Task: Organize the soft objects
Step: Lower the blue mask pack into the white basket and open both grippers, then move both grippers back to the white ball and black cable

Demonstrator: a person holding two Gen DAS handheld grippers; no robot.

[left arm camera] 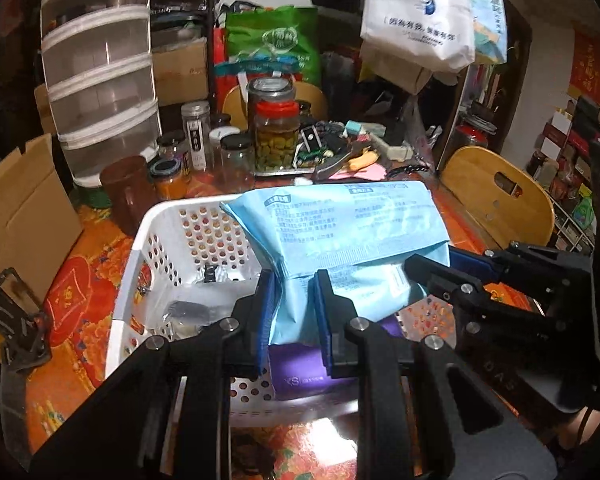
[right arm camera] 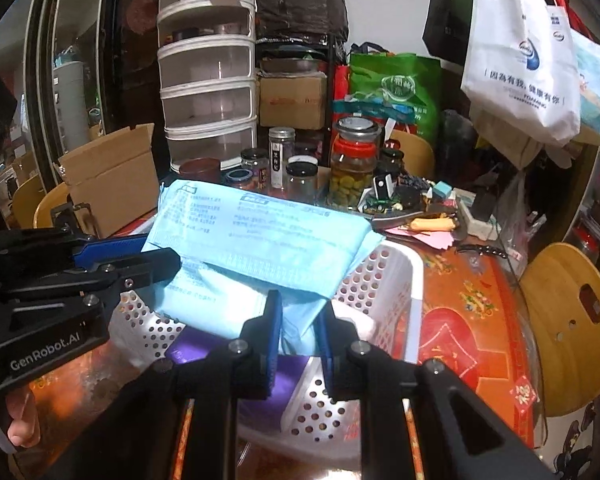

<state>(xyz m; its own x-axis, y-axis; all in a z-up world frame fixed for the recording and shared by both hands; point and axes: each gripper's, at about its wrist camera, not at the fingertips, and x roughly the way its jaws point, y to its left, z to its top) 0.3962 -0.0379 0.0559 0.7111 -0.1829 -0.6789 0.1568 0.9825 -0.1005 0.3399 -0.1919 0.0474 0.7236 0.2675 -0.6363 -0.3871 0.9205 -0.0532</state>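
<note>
A light blue soft pack [left arm camera: 340,224] with printed text hangs over a white perforated basket [left arm camera: 140,256]. My left gripper [left arm camera: 294,320] is shut on the pack's near edge. My right gripper [right arm camera: 298,332] is shut on the same pack [right arm camera: 260,228] from the other side, above the basket [right arm camera: 400,276]. Each gripper shows in the other's view: the right gripper [left arm camera: 440,272] at the pack's right end, the left gripper [right arm camera: 156,256] at its left end. A purple pack [left arm camera: 300,372] lies in the basket under the blue one, also visible in the right wrist view [right arm camera: 284,384]. A clear wrapped item [left arm camera: 196,312] lies in the basket's left part.
The table has a red-orange patterned cloth [left arm camera: 80,292]. Behind the basket stand glass jars [left arm camera: 276,136], a brown cup [left arm camera: 128,192], a stacked white drawer tower [right arm camera: 208,80], a cardboard box [right arm camera: 112,176] and small clutter. Wooden chairs [right arm camera: 568,328] stand at the right. Bags [right arm camera: 524,52] hang above.
</note>
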